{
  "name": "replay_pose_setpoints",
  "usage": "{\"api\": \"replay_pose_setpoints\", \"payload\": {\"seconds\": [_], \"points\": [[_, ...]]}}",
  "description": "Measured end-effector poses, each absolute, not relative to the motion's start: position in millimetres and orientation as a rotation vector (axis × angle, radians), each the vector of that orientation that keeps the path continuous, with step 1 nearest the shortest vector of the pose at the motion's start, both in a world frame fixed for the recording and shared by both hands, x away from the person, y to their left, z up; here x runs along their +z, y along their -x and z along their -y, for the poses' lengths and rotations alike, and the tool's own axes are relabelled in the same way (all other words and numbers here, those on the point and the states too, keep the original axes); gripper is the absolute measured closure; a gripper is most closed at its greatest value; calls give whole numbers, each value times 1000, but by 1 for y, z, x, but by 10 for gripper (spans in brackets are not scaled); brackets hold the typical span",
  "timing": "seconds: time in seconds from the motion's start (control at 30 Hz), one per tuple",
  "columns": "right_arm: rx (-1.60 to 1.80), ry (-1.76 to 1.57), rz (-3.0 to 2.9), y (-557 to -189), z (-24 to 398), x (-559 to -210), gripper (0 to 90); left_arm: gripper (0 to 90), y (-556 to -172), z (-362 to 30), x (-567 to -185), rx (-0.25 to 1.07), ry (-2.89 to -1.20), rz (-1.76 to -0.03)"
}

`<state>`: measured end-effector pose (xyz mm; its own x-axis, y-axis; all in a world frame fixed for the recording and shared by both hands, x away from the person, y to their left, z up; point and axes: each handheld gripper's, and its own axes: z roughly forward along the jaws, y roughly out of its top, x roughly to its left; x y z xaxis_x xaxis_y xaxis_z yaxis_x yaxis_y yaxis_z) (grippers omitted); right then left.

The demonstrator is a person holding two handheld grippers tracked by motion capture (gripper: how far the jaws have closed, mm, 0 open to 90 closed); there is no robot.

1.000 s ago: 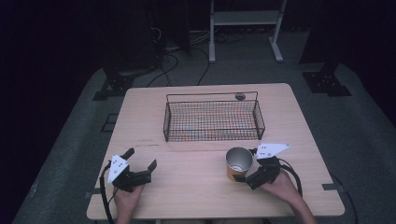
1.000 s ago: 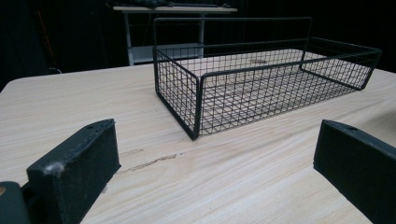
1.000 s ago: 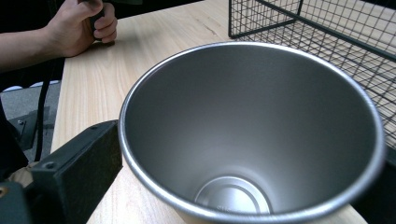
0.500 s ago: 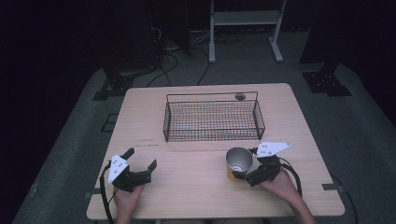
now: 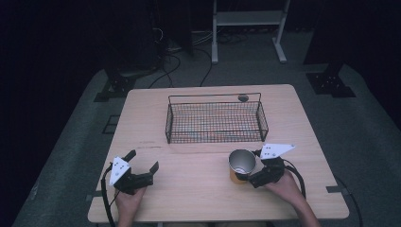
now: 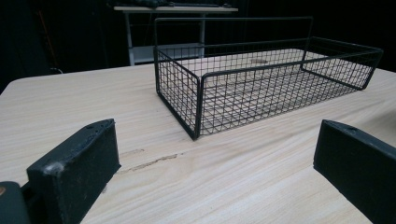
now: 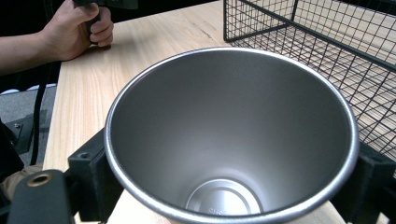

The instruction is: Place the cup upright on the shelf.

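- Cup [image 5: 241, 164]: steel, open end up, upright on the bench [image 5: 198, 198], in the near right part, just in front of the basket's near wall. Orange band at its base in the high view. Inside is bare metal, nothing in it [image 7: 229, 140].
- Right hand-held gripper [image 5: 246, 174]: clenched on the cup; one black jaw presses each side of the wall below the rim, seen in the right gripper view. Right hand [image 5: 283, 184] behind it, toward the near right corner; grey plate on top, cable looping to the right.
- Basket [image 5: 215, 120]: black wire, shallow, rectangular, at the middle of the bench toward the far edge, long side parallel to that edge. Nothing visible inside. Its near wall is close to the cup but apart from it.
- Left hand-held gripper [image 5: 142, 165]: released, jaws spread wide with bare wood between them; low over the near left part of the bench, well apart from cup and basket. Left hand [image 5: 128, 196] grips it at the near edge.
- Left gripper view: jaws aimed at the basket's [image 6: 261, 79] near left corner, a dark scuff on the wood between.
- Small dark round spot [image 5: 243, 98] on the bench just behind the basket, near the far edge; cannot tell what it is.
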<state>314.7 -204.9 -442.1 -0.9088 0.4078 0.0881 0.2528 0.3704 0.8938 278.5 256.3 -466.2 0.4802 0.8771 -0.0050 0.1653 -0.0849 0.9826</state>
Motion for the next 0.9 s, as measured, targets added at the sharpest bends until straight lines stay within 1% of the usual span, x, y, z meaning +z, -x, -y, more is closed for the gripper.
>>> {"api": "replay_pose_setpoints", "payload": {"seconds": [0.4, 0.9], "points": [[1583, -616, -2467, -317, 206, -437, 125, 0, -278, -256, -466, 770, -1566, -932], [1627, -614, -2472, -321, 204, -415, 126, 0, -279, -256, -466, 769, -1569, -931]]}}
